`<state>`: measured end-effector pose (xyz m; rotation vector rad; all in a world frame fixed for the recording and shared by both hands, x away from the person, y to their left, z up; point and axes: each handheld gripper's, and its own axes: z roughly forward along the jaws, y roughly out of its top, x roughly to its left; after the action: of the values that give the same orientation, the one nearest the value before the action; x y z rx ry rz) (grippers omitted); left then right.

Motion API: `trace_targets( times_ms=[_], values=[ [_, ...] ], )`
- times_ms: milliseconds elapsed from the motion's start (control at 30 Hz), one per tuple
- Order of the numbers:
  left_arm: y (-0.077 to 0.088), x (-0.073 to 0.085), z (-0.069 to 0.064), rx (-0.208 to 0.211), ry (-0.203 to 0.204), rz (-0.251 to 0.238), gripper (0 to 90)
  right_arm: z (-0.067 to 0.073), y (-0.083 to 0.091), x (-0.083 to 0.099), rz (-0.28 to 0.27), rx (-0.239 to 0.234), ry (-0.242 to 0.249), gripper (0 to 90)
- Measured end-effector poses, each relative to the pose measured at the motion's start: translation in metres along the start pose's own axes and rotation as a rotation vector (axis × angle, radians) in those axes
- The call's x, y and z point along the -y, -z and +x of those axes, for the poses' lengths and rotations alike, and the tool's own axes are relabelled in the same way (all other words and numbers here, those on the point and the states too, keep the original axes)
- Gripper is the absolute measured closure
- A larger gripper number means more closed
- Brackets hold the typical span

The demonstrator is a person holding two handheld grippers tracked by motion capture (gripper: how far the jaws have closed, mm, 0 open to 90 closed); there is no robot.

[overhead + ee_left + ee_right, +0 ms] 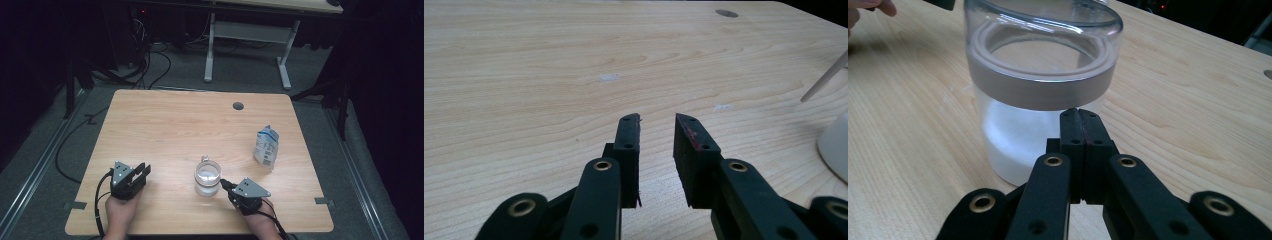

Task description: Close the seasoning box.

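A clear glass jar (207, 178) stands upright near the front middle of the wooden counter (170, 125), roughly a third full of a white powder. In the right gripper view the jar (1040, 95) rises close ahead, with a pale ring running around it below the rim and the white fill lying under that ring. A small wire clasp shows at its far side in the high view.

The right hand-held gripper (223, 183) lies just beside the jar, on its right, pointing at the glass. Its jaws are pressed together with nothing between them, and the tips (1081, 114) sit right at the jar's wall, level with the pale ring; whether they touch the glass cannot be told. The hand that carries it comes in from the front edge of the counter.

The left hand-held gripper (143, 171) is well apart from the jar, toward the front left of the counter, aimed across the bare wood. Its jaws stand a narrow way apart and are empty (657, 122), with only the wood grain between them.

Farther right and a little behind the jar, a white and blue bag (265, 147) stands on the counter, its top crumpled. A round grey hole (238, 106) sits near the far edge
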<state>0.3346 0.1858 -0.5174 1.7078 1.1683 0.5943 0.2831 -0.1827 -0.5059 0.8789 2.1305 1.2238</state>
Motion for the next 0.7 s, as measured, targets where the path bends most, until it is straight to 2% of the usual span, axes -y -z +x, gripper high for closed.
trace_targets(
  times_ms=[233, 467, 700],
  values=[
    [0.0, 0.0, 0.0, 0.0, 0.0, 0.0, 72.6, 0.003, 0.0, 0.0, -0.005, -0.016, -0.008, 90.0],
    [0.0, 0.0, -0.001, -0.003, -0.004, 0.0, 72.6, 0.005, 0.0, 0.0, -0.007, -0.023, 0.007, 90.0],
    [0.001, 0.0, 0.0, 0.001, -0.006, 0.003, 71.8, -0.007, 0.003, 0.003, -0.009, 0.003, -0.015, 85.1]
  ],
)
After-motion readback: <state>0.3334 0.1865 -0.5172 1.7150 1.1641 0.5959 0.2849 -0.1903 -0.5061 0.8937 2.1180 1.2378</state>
